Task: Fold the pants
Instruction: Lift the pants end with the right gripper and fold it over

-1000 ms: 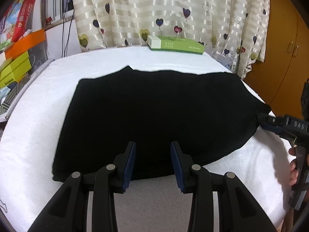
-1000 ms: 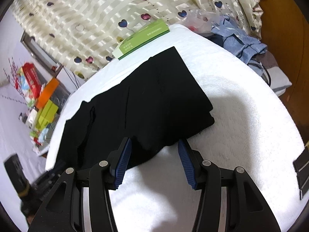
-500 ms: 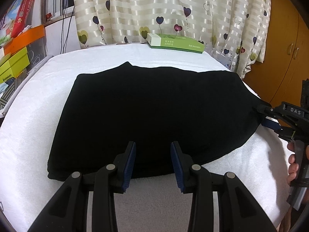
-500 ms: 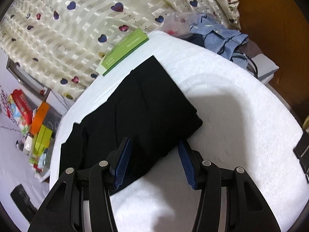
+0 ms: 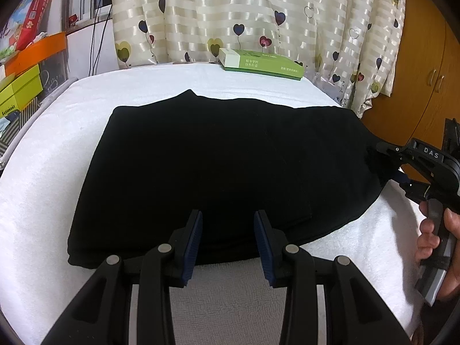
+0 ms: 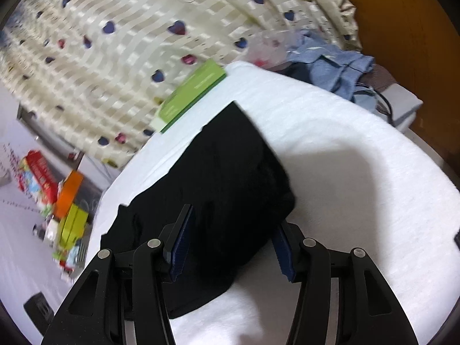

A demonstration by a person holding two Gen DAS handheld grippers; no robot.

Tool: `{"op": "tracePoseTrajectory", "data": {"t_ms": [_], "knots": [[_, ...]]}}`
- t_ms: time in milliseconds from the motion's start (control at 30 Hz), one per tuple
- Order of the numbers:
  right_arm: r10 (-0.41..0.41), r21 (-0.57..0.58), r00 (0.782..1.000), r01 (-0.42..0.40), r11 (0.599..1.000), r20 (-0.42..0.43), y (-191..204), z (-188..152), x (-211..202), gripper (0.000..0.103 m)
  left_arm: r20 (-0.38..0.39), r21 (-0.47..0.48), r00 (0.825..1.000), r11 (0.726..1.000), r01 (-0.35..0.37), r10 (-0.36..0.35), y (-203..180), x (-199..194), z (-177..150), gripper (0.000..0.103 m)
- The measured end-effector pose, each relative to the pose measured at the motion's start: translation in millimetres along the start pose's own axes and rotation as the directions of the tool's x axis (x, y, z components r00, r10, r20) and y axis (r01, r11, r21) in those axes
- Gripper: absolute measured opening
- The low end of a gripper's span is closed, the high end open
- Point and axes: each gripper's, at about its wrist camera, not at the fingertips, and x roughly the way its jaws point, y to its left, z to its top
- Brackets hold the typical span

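The black pants (image 5: 218,161) lie folded into a wide rectangle on the white towel-covered table (image 5: 43,172). My left gripper (image 5: 227,218) is open, its blue-padded fingers hovering over the near edge of the pants. My right gripper (image 5: 388,161) comes in from the right, held by a hand (image 5: 431,235), and straddles the pants' right end. In the right wrist view the right gripper (image 6: 233,221) is open with the black pants (image 6: 224,178) bunched between its fingers. That view is blurred.
A green box (image 5: 258,63) lies at the table's far edge under the heart-print curtain (image 5: 230,14). Coloured boxes (image 5: 20,92) stack up at the left. A wooden cabinet (image 5: 425,86) stands on the right. Blue clothing (image 6: 339,66) is heaped beyond the table's right end.
The right gripper has pushed forward onto the right end of the pants, so fabric now sits between its fingers. The left gripper has edged slightly closer to the near hem.
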Motion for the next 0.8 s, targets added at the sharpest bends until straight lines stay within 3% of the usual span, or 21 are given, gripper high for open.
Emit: {"op": "tracePoseTrajectory", "data": {"t_ms": [67, 133, 167, 300, 567, 800], "knots": [[-0.011, -0.013, 1.000, 0.011, 1.000, -0.010, -0.4, 2.0, 8.0, 0.052, 0.000, 0.001, 1.000, 1.000, -0.001, 0.001, 0.9, -0.4, 0.5, 0.040], [-0.020, -0.014, 1.000, 0.020, 1.000, 0.002, -2.3, 7.4, 13.0, 0.044, 0.000, 0.000, 1.000, 1.000, 0.000, 0.000, 0.9, -0.4, 0.5, 0.040], [-0.041, -0.025, 0.999, 0.041, 0.999, -0.003, -1.7, 9.7, 15.0, 0.032, 0.001, 0.000, 1.000, 1.000, 0.000, 0.000, 0.9, -0.4, 0.6, 0.040], [-0.018, -0.071, 1.000, 0.018, 0.997, 0.004, 11.9, 15.7, 8.9, 0.022, 0.003, -0.001, 1.000, 1.000, 0.001, -0.001, 1.3, -0.6, 1.0, 0.040], [0.105, -0.197, 0.994, -0.100, 0.975, 0.016, 65.3, 26.1, -10.2, 0.020, 0.021, -0.034, 1.000, 0.999, 0.000, 0.001, 10.7, -9.4, -0.6, 0.040], [0.207, -0.326, 0.978, -0.205, 0.923, -0.027, 125.7, 20.9, -9.9, 0.020, 0.041, -0.080, 0.999, 0.996, -0.029, 0.032, 31.7, -22.6, -2.6, 0.040]]}}
